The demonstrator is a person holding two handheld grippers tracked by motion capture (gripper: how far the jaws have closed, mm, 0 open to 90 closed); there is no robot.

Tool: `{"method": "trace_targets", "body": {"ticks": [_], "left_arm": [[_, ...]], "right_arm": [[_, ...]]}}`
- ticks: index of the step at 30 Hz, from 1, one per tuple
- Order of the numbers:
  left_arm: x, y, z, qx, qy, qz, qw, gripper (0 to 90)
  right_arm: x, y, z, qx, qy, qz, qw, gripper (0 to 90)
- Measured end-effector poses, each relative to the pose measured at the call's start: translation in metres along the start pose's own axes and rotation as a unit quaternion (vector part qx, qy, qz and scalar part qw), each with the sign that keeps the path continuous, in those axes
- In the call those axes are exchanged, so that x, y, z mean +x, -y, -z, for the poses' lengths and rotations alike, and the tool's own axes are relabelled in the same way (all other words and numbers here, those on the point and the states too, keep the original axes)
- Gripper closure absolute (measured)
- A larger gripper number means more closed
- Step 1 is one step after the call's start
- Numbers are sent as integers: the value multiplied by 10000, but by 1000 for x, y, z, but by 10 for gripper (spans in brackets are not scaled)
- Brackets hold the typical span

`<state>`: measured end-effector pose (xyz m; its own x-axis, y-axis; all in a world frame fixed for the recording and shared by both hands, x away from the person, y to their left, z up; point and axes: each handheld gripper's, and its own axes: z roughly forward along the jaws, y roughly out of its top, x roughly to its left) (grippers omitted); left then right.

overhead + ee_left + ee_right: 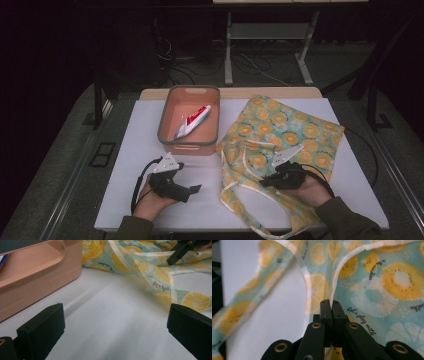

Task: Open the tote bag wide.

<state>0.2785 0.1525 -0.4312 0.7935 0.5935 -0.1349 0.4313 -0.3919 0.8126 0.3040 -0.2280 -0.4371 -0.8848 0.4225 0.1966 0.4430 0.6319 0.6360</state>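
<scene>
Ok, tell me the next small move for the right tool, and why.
Probably lift the right tool slightly. Its jaws are shut on the pale edge trim of the fruit-print cloth, which lies rumpled on the table. The left tool sits open over bare table, gripping nothing, so a small lift would free the trim for it.

Two black grippers are seen, the left gripper (192, 189) and the right gripper (263, 182), each topped by a grey three-cornered plate and trailed by a black cable. Brass-coloured rivets are set in the black linkages. Olive-green sleeves are worn.
</scene>
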Motion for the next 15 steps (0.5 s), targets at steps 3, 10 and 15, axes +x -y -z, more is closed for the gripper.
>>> {"method": "trace_targets", "body": {"ticks": [3, 10, 15], "left_arm": [[0, 0, 1, -2, 1, -8, 10000, 2], [0, 0, 1, -1, -2, -10, 10000, 2], [0, 0, 1, 0, -1, -9, 10000, 2]], "right_arm": [[4, -3, 4, -195, -87, -17, 9998, 894], [-4, -18, 27, -871, 330, -55, 9956, 894], [-26, -26, 46, -1334, 745, -298, 9878, 894]]}}
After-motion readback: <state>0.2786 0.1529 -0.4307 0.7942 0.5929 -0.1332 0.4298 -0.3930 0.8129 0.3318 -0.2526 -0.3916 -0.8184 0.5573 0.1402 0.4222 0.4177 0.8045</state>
